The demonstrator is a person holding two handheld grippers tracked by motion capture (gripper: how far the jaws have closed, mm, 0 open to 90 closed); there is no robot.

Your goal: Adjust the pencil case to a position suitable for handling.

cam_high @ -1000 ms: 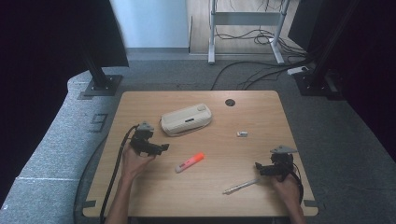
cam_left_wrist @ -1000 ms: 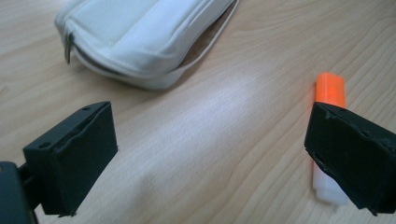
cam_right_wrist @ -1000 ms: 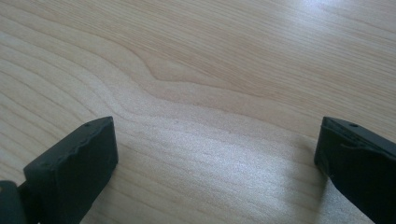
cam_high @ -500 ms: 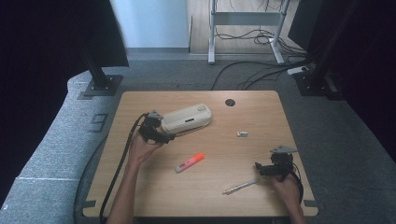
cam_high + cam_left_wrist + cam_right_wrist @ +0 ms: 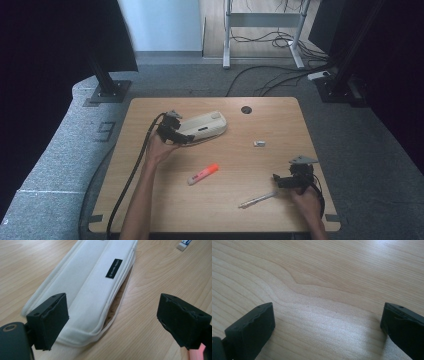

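A white fabric pouch with a small black label lies flat at the back middle of the wooden table. My left gripper stands open at the pouch's near-left end, one jaw over the cloth, the other over bare wood. An orange-capped highlighter lies in the middle of the table. A silver pen rests near the front right. Just right of the pen, my right gripper is open above bare wood, nothing between its jaws.
A small white eraser lies right of the pouch, also seen far off in the left gripper view as the eraser. A round cable hole sits at the back edge. Monitor stands and cables are on the floor beyond the table.
My left gripper has moved away from the front left toward the back, up to the pouch's near end. The right gripper has stayed where it was.
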